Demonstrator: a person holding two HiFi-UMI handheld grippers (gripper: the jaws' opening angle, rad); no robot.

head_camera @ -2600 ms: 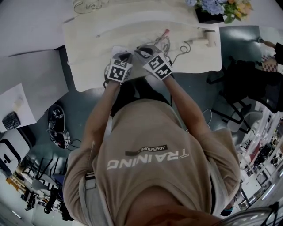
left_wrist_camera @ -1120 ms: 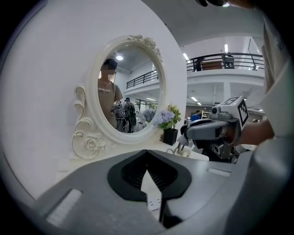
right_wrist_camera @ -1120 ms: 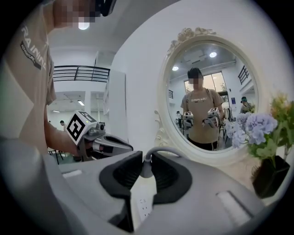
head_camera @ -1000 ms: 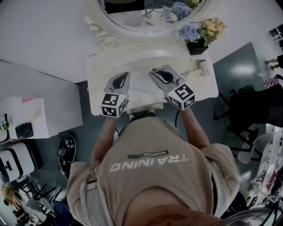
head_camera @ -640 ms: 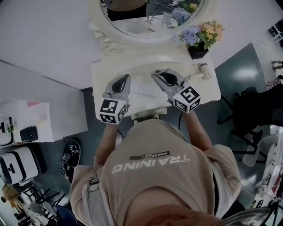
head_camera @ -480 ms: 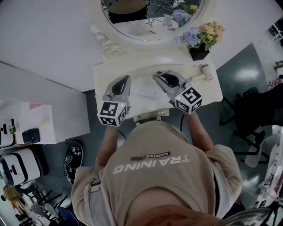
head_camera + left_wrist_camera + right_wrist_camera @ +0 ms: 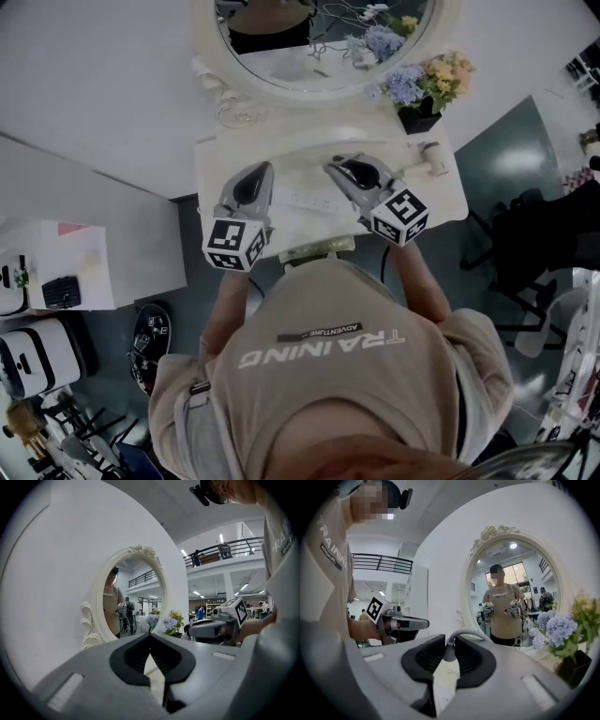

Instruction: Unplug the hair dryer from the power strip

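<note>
My right gripper is shut on a grey plug end, and its grey cord arcs up and to the right. In the head view the right gripper hangs over the white vanity table, above a white power strip. The white hair dryer lies at the table's right end. My left gripper is shut with nothing between its jaws; the left gripper is held over the table's left half, apart from the right one.
An oval mirror in a white ornate frame stands behind the table against the wall. A dark pot of blue and yellow flowers sits at the back right. A glass stand is at the back left. Chairs stand on the floor to the right.
Since 2.6 s ago both grippers have come up off the power strip and moved apart, the right one taking the plug with it. In the last second they barely moved.
</note>
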